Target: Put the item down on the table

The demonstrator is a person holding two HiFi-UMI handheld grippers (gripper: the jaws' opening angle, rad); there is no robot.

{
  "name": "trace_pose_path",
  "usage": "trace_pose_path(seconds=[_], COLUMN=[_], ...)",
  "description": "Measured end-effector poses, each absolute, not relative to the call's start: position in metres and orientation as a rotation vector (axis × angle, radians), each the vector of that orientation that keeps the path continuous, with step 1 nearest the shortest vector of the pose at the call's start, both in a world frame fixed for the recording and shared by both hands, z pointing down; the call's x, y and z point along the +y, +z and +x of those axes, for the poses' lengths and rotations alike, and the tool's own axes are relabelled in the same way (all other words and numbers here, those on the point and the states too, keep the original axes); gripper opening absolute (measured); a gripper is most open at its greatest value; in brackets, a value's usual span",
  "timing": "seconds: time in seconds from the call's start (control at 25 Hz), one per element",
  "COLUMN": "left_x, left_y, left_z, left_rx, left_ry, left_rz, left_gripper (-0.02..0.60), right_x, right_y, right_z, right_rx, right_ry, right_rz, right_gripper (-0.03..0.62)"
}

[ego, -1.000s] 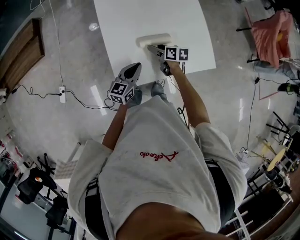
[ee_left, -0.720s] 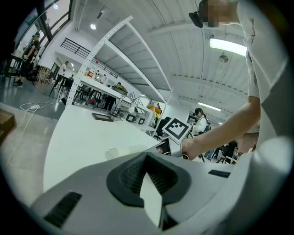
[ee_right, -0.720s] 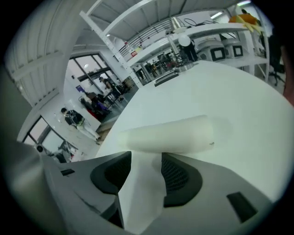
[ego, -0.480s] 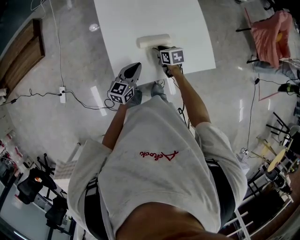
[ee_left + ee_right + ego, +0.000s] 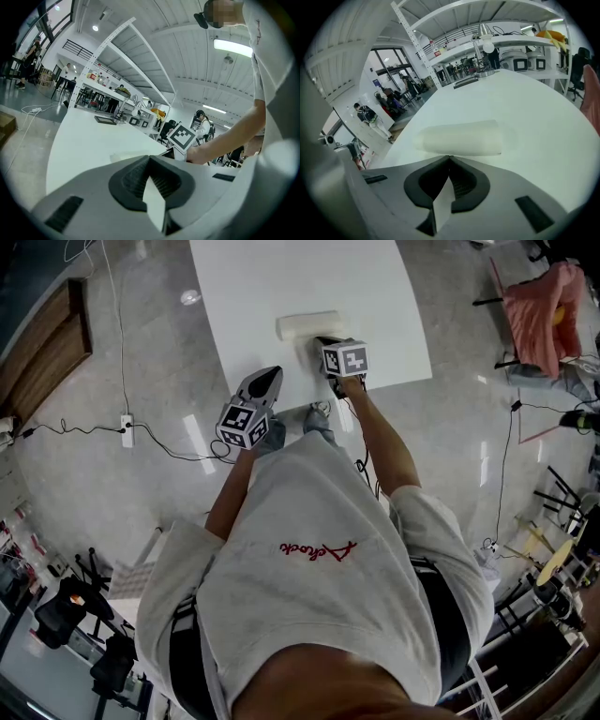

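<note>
A cream roll (image 5: 309, 324) lies on its side on the white table (image 5: 281, 277). My right gripper (image 5: 325, 341) sits just behind it, near the table's front edge. Its jaws have just closed and are shut with nothing between them. In the right gripper view the roll (image 5: 461, 137) rests on the table just past the closed tips of the right gripper (image 5: 449, 157), apart from them. My left gripper (image 5: 270, 374) hovers at the table's near edge, shut and empty. From the left gripper (image 5: 149, 157) the right gripper's marker cube (image 5: 182, 137) shows ahead.
Cables and a power strip (image 5: 125, 427) lie on the floor to the left. A chair with pink cloth (image 5: 544, 306) stands at the right. A desk lamp (image 5: 485, 47) stands at the table's far end, with shelving and people beyond.
The right gripper has rolled, so its cube shows another face. It has drawn slightly back from the roll and closed. The roll stays on the table. The left gripper has not moved.
</note>
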State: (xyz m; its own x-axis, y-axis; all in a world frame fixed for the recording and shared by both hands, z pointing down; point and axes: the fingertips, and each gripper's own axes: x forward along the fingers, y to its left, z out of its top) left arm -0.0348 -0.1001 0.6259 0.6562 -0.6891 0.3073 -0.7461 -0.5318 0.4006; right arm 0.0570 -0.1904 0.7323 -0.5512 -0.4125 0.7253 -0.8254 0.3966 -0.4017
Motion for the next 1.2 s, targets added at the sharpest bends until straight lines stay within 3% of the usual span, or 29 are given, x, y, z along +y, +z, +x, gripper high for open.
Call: trace_pose_path(seconds=[0.36, 0.8, 1.2], left_x=[-0.103, -0.108, -0.128], left_y=[0.622, 0.608, 0.573], left_z=[-0.031, -0.023, -0.025], left_rx=[-1.105, -1.083, -1.069], left_ry=[0.15, 0.137, 0.093], left_rz=[2.387, 2.453, 2.575], left_gripper=[0.008, 0.008, 0.008], right_x=[-0.175, -0.168, -0.157], right_y=[0.682, 0.567, 0.547], right_z=[0.066, 0.05, 0.064], right_rx=[-2.346, -2.69, -2.654], right_ry=[1.134, 0.859, 0.572], right_rz=[1.205, 1.345, 1.467], right_gripper=[0.006, 0.008, 0.008])
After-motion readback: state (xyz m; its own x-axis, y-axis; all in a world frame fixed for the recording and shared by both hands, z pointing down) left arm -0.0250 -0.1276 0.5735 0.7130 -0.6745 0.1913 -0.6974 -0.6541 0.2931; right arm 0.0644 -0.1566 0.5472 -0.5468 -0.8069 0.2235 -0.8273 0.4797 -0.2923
